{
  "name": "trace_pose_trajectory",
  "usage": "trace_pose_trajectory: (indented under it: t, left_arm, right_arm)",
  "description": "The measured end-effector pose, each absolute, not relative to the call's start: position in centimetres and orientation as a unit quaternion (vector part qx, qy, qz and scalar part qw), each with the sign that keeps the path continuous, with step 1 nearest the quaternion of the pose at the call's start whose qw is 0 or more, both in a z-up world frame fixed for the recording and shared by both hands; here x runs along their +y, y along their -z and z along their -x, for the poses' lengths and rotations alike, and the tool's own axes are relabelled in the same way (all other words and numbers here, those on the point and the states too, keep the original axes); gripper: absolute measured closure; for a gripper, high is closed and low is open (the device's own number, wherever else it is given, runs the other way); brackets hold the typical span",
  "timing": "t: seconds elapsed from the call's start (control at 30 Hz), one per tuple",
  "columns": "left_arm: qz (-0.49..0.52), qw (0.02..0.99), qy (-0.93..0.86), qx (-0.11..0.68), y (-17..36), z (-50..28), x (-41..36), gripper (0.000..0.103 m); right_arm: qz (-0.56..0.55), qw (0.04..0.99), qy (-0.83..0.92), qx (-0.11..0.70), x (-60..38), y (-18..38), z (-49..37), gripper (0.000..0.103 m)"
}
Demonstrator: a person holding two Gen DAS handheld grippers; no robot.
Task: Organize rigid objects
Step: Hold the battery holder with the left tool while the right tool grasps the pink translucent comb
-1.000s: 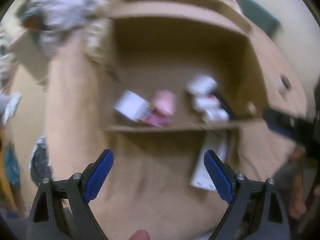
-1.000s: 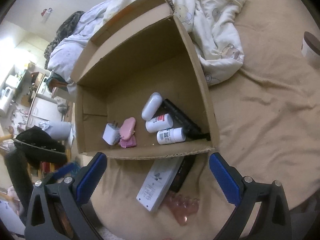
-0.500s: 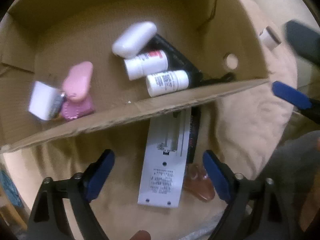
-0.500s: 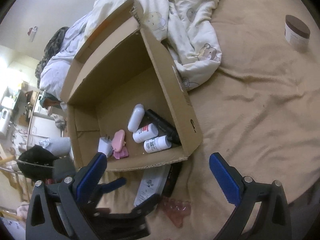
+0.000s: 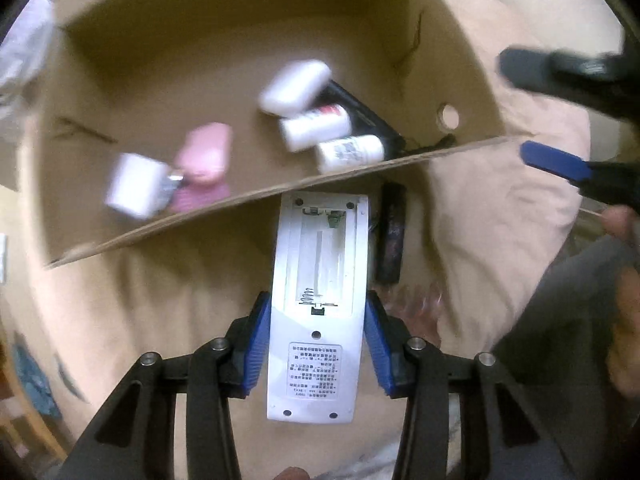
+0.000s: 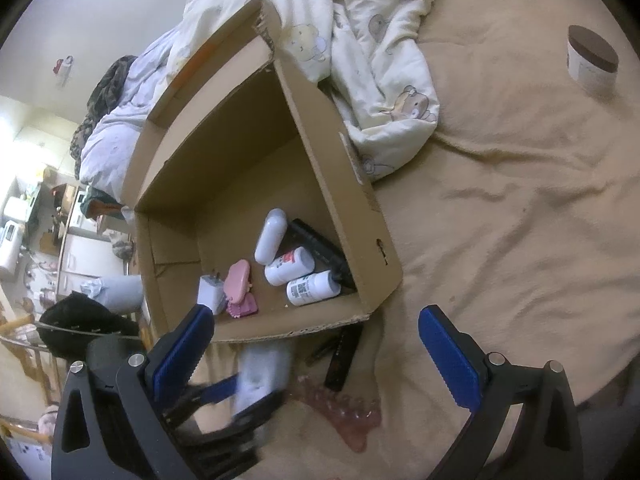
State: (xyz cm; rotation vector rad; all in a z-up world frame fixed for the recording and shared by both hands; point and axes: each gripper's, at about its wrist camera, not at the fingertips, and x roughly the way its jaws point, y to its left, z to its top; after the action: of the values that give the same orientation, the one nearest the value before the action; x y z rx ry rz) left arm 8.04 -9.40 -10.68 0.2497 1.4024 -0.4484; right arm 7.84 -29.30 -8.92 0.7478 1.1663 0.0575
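Closing our left gripper (image 5: 318, 338) around the white rectangular plastic remote (image 5: 316, 308) lying face-down on the tan bedsheet (image 6: 500, 240) just outside the open cardboard box (image 6: 352, 216), we hold our right gripper (image 6: 320, 356) spread wide, empty.

Dim warm indoor light, heavy fisheye bending at dark rims, motion blur in left view

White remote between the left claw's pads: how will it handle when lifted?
The white remote is probably rigid and light, since its battery bay is open and empty. Its smooth plastic may slip, and the closing left claw holds below its middle, so the far end may dip.
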Motion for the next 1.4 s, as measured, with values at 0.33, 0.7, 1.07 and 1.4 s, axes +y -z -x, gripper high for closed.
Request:
trace_pose_trajectory:
  t: [0.33, 0.7, 1.07, 1.4]
  left_arm:
    - [-0.066, 0.798, 0.124, 0.586, 5.6, -6.1, -1.5, 0.062]
    - [-0.041, 0.815, 0.126, 0.564, 4.9, -6.1, -0.2, 0.062]
    - [-0.024, 0.811, 0.132, 0.570, 4.6, -6.2, 0.1, 0.062]
    - [-0.026, 0.811, 0.120, 0.572, 5.0, -6.4, 0.3, 0.062]
  right_arm:
    - [-0.293, 0.744, -0.060, 0.598, -26.5, 10.4, -7.6, 0.000]
    - [-0.066, 0.700, -0.119, 0.702, -17.2, 15.4, -5.4, 0.008]
    - [0.071, 0.689, -0.123, 0.711, -13.3, 19.0, -5.7, 0.014]
    - [0.108, 0.713, -0.152, 0.676, -12.5, 16.5, -4.1, 0.049]
